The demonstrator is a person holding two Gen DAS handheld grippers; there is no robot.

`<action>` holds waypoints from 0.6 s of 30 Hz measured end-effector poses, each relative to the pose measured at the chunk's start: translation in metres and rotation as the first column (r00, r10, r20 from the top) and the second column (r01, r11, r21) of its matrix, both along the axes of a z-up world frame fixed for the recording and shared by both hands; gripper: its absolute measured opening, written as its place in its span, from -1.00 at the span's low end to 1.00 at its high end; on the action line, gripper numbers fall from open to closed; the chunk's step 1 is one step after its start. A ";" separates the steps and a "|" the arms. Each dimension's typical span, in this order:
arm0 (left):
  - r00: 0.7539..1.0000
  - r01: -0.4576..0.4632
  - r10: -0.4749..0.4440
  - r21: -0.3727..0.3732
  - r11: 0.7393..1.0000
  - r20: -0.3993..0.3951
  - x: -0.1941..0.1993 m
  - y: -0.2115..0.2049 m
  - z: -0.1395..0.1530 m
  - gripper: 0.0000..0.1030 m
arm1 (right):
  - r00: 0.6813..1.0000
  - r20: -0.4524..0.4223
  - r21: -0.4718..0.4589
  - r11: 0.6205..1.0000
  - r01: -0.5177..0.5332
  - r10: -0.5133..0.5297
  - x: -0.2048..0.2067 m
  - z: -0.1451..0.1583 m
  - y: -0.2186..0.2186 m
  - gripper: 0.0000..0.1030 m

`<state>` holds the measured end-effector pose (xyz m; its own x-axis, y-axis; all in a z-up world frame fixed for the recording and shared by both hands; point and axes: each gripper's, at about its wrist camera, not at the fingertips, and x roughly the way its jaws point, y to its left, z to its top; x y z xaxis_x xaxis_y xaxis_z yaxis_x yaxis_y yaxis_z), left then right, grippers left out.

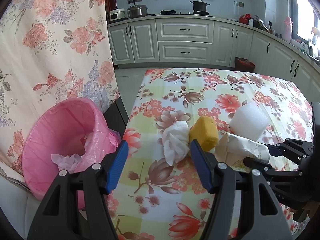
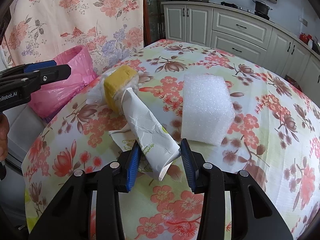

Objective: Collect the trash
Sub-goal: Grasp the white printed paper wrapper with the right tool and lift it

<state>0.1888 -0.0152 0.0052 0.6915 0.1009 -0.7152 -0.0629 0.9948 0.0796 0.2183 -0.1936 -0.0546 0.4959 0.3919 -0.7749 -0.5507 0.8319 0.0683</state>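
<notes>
On the floral tablecloth lie a crumpled white tissue (image 1: 175, 142), a yellow sponge (image 1: 204, 135), a white foam block (image 1: 249, 120) and a crushed white paper cup (image 1: 243, 145). My left gripper (image 1: 158, 166) is open and empty, just short of the tissue. My right gripper (image 2: 160, 161) is open, its jaws on either side of the crushed paper cup (image 2: 148, 128), the left pad touching it. The sponge (image 2: 118, 84), tissue (image 2: 95, 94) and foam block (image 2: 206, 106) lie beyond. A pink-lined trash bin (image 1: 66, 140) stands left of the table.
The table (image 1: 200, 84) drops off on its left side beside the bin (image 2: 66, 84). A floral curtain (image 1: 50, 40) hangs behind the bin. White kitchen cabinets (image 1: 184, 40) and a counter with pots run along the far wall.
</notes>
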 end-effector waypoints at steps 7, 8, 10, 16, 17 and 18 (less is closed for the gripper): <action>1.000 0.020 -0.020 -0.015 1.000 -0.005 0.005 -0.008 -0.004 0.21 | 0.999 0.026 0.025 0.999 0.019 -0.020 -0.011 0.018 -0.017 -0.25; 1.000 0.023 -0.023 -0.020 1.000 -0.005 0.005 -0.009 -0.004 0.21 | 0.999 0.030 0.033 0.999 0.024 -0.025 -0.012 0.022 -0.020 -0.25; 1.000 0.029 -0.029 -0.022 0.999 -0.005 0.006 -0.012 -0.005 0.21 | 0.998 0.042 0.046 0.998 0.034 -0.036 -0.013 0.030 -0.025 -0.25; 0.998 0.064 -0.064 -0.034 0.997 -0.006 0.012 -0.022 -0.009 0.21 | 0.995 0.075 0.085 0.995 0.057 -0.063 -0.013 0.052 -0.041 -0.25; 0.998 0.069 -0.069 -0.039 0.997 -0.008 0.013 -0.023 -0.010 0.21 | 0.995 0.078 0.095 0.994 0.060 -0.068 -0.012 0.055 -0.043 -0.25; 0.997 0.074 -0.074 -0.046 0.996 -0.010 0.015 -0.024 -0.012 0.21 | 0.994 0.083 0.100 0.993 0.065 -0.074 -0.012 0.058 -0.046 -0.25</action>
